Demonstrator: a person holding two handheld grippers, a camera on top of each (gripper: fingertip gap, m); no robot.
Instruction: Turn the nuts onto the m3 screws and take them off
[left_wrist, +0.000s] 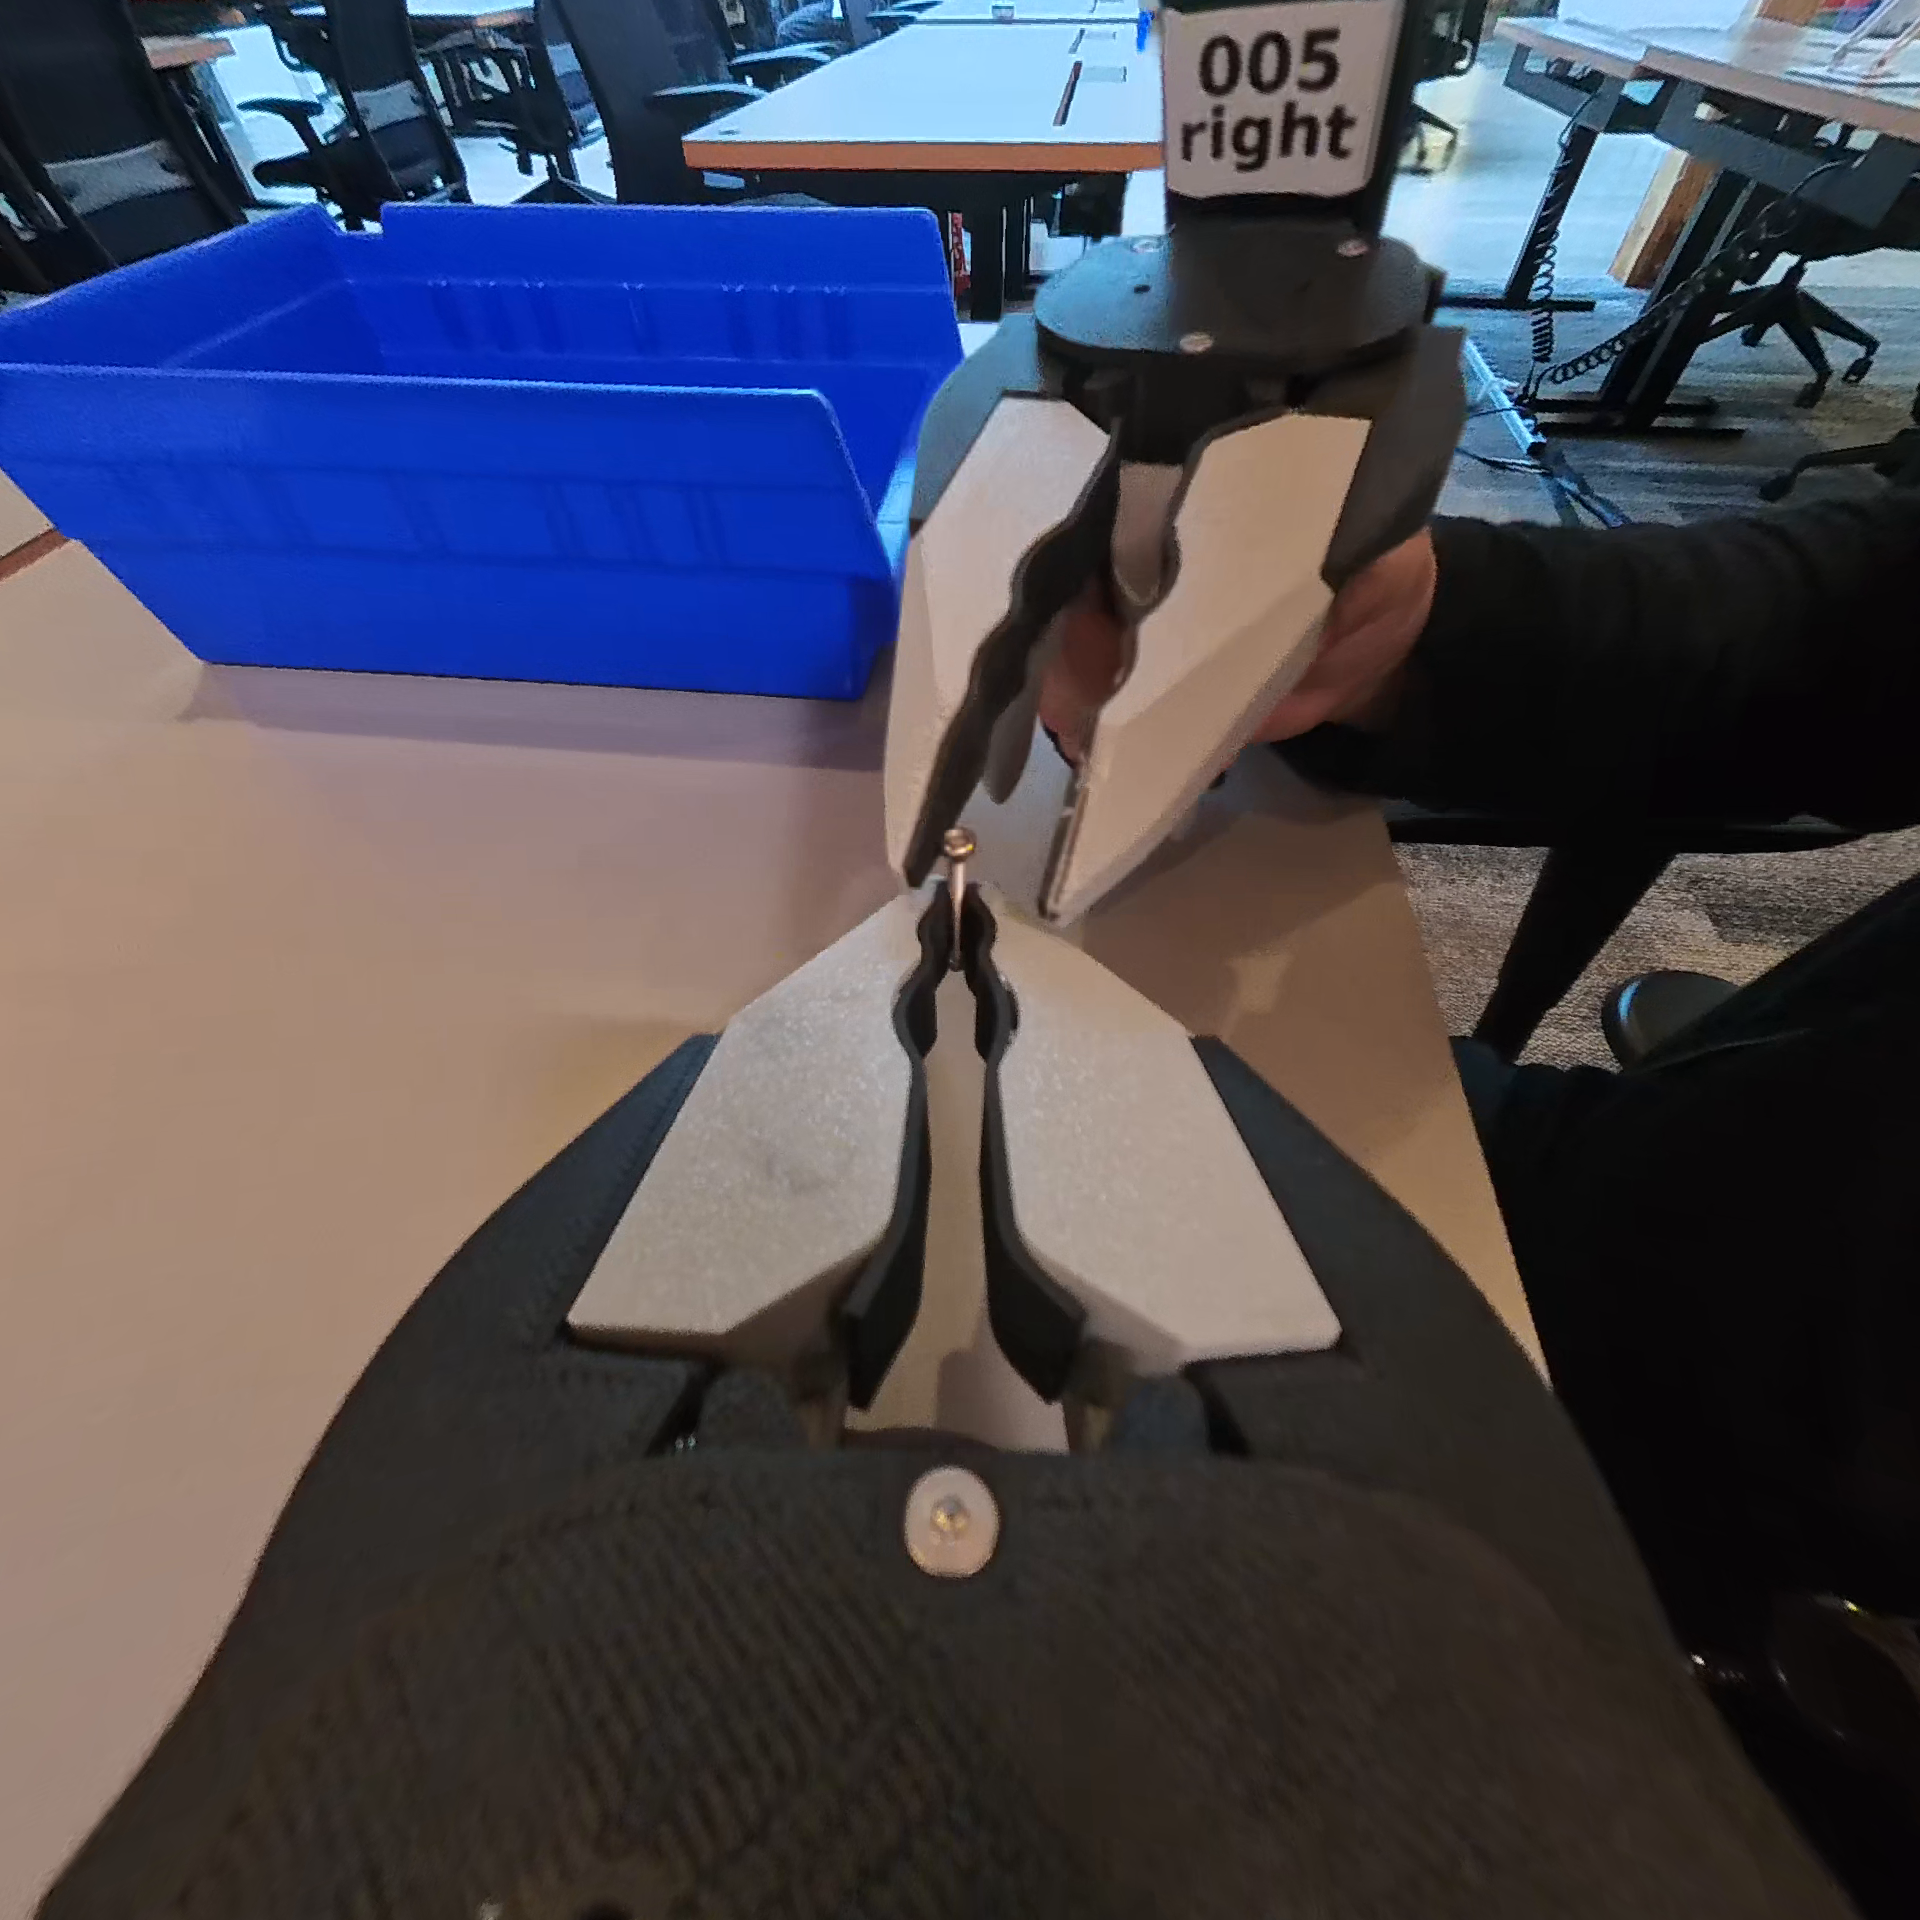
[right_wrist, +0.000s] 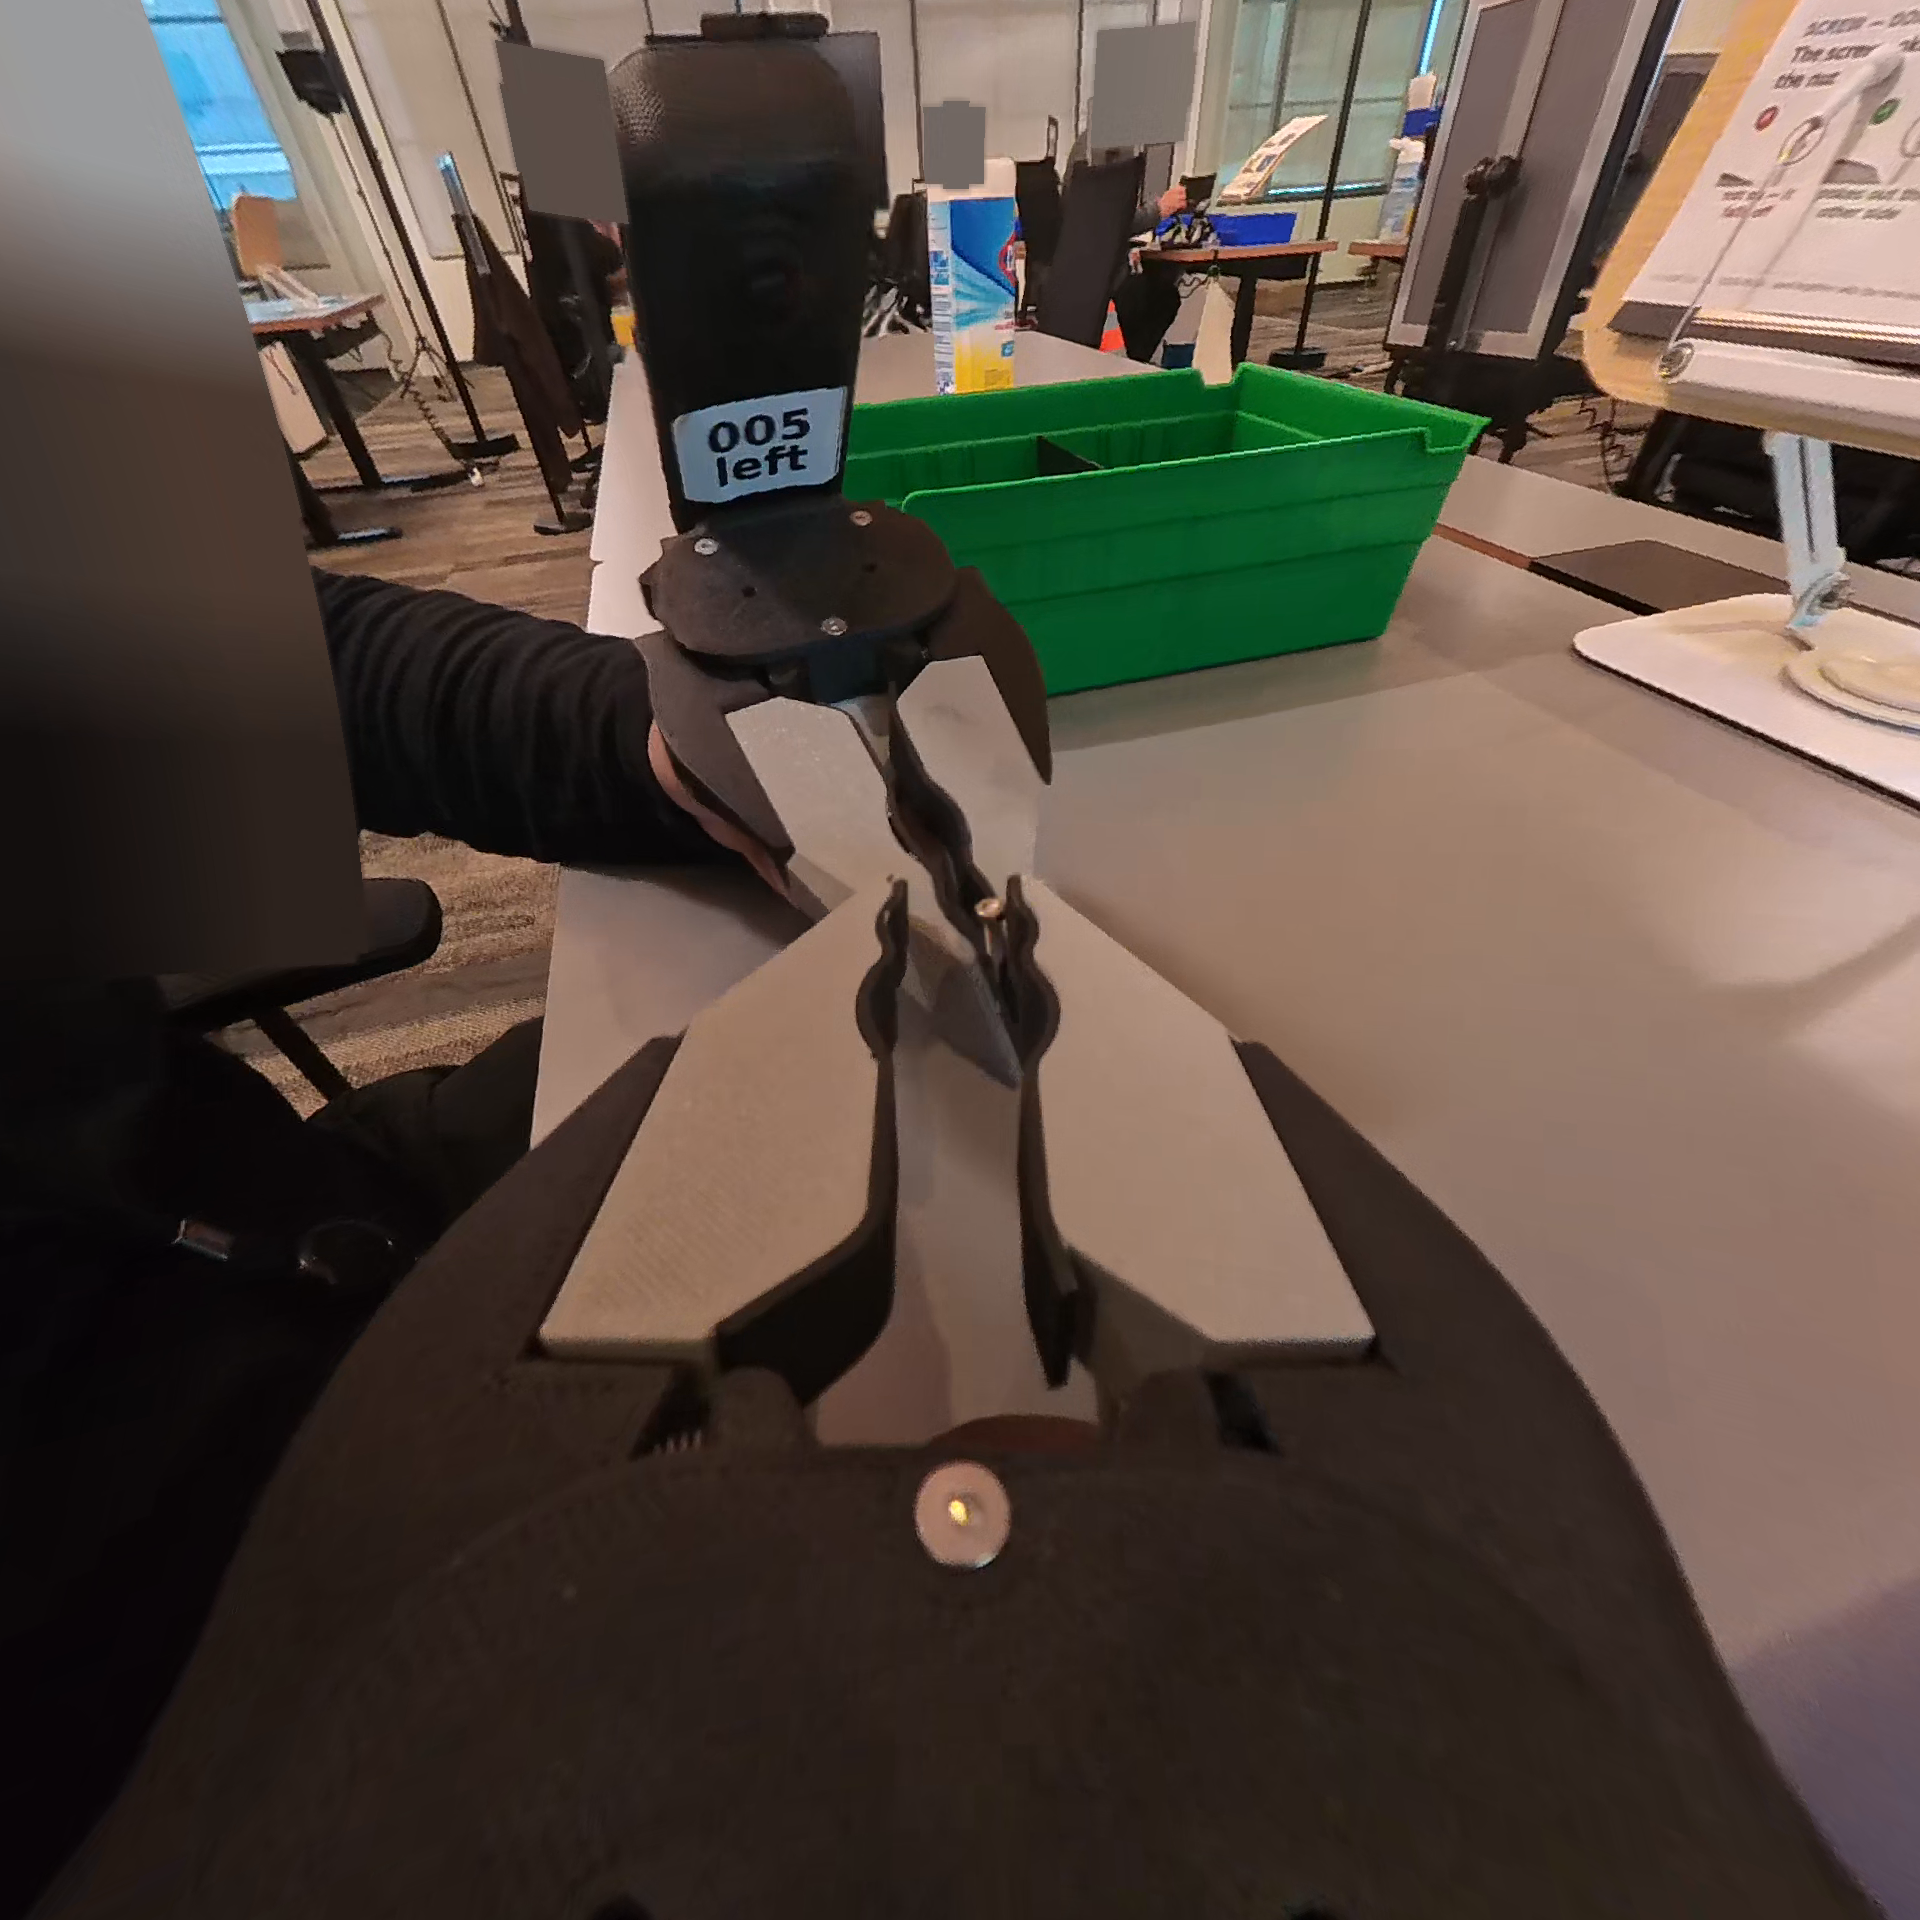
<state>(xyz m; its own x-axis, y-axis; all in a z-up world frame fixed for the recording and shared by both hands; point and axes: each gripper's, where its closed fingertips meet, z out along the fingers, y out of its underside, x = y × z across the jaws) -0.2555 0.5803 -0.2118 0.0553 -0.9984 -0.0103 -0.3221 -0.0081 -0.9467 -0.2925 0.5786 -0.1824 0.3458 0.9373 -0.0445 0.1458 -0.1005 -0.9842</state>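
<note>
The left gripper (left_wrist: 954, 914) is pinched closed on a small m3 screw (left_wrist: 957, 883), holding it by the shank above the counter (left_wrist: 312, 935) with the rounded head sticking up just past the fingertips. Whether a nut sits on the shank I cannot tell; the black pads cover it. From the right wrist view the same screw (right_wrist: 989, 920) shows its head close against the inner face of the right gripper's far finger.

The right gripper (right_wrist: 956, 899) stands spread apart, holding nothing, its fingers reaching around the tip of the left gripper. In the left wrist view one of its fingertips (left_wrist: 920, 857) lies just beside the screw head, while the other hangs off to the side. A hand in a dark sleeve (left_wrist: 1351, 644) grips its handle beyond the screw.

Past the screw, in the left wrist view, a blue bin (left_wrist: 468, 468) sits on the counter; the part of its inside that shows holds nothing I can make out. In the right wrist view a green bin (right_wrist: 1195, 561) stands beyond the screw, split by a black divider (right_wrist: 1091, 452), its contents hidden by the walls. Behind the green bin a blue-and-yellow wipes canister (right_wrist: 971, 291) stands, and off to the side a white stand (right_wrist: 1808, 582) carries an instruction sheet. Farther out are office chairs (left_wrist: 343, 135) and other desks.
</note>
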